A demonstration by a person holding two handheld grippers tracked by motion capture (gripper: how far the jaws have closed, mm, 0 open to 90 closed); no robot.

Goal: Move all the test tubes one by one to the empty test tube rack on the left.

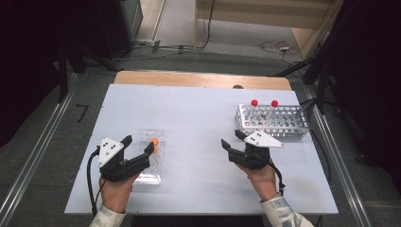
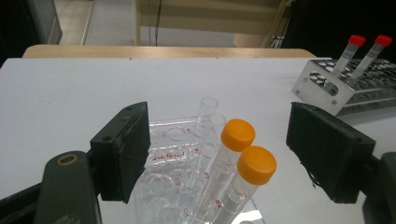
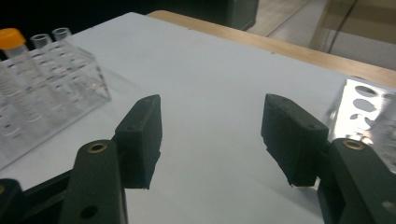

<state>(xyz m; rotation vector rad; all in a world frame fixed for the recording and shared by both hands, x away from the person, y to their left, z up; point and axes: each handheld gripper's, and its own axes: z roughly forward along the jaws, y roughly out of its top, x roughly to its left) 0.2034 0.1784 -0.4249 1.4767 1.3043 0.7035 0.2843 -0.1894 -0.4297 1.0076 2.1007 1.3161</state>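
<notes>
Orange-capped tubes (image 2: 238, 161) stand in the clear rack (image 1: 150, 158), between our left gripper (image 1: 139, 145)'s wide jaws, untouched. Well right of that rack, our right gripper (image 1: 232, 137) gapes empty beside the metal rack (image 1: 274, 122).

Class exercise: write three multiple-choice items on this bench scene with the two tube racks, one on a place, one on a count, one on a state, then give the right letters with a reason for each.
1. Where does the metal rack stand?
A. far right of the table
B. near left
C. on the floor

2. How many orange-capped tubes stand in the clear rack?
A. none
B. two
C. five

3. How are the left gripper fingers?
A. open, apart from the tubes
B. clamped on a cap
C. shut on the metal rack

Answers: 1 A, the high view shows it at the far right. 2 B, the left gripper view shows two orange caps. 3 A, gaps show either side of the caps.
</notes>
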